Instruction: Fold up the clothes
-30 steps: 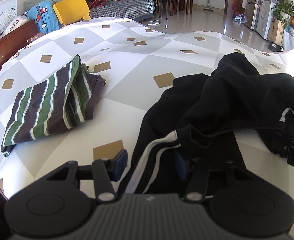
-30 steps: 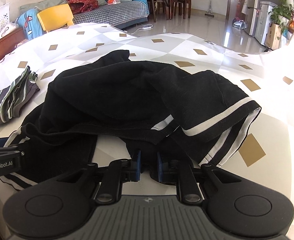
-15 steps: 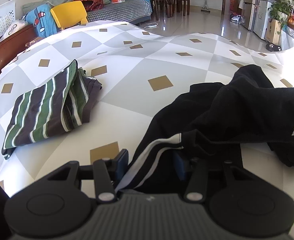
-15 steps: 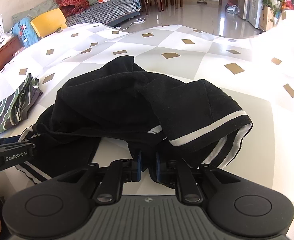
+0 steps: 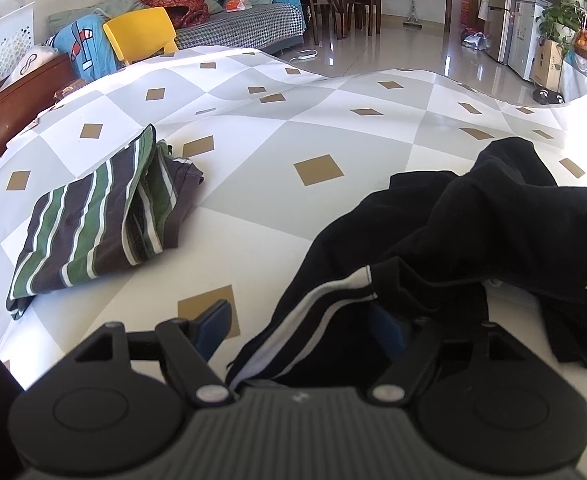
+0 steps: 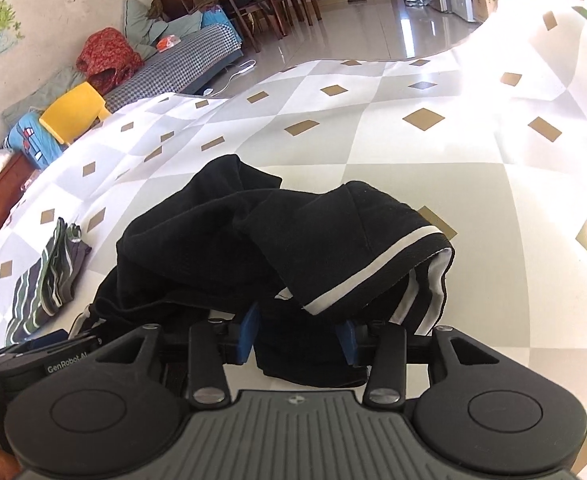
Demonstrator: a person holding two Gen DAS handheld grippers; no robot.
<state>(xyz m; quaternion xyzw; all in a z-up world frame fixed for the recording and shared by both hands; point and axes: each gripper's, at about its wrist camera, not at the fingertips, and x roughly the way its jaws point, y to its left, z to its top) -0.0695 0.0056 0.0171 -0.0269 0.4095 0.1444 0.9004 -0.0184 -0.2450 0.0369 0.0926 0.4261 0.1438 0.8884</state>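
Black shirt [image 5: 493, 232] sits bunched right in front of both claws, at the near edge of the table [image 5: 277, 148], so neither has far to go. Left claw [image 5: 299, 320] has just been opening and its jaws stand wide; the white-striped hem runs between the pads but nothing presses on it. Right claw [image 6: 297, 336] has also just been opening, jaws apart, with a fold of black cloth lying loose between them and not pinched. Looks to me like both have let go. The heap's long axis runs roughly left to right across the near edge, striped sleeve [image 6: 393, 264] on the right side, so the right claw is nearer that end.

Further out, a striped green shirt [image 5: 93, 224] lies folded toward the left edge, well apart from the black one. The table wears a diamond-pattern cloth. Beyond it: a yellow chair [image 5: 141, 32], a sofa, dining chairs and a shiny tiled floor.
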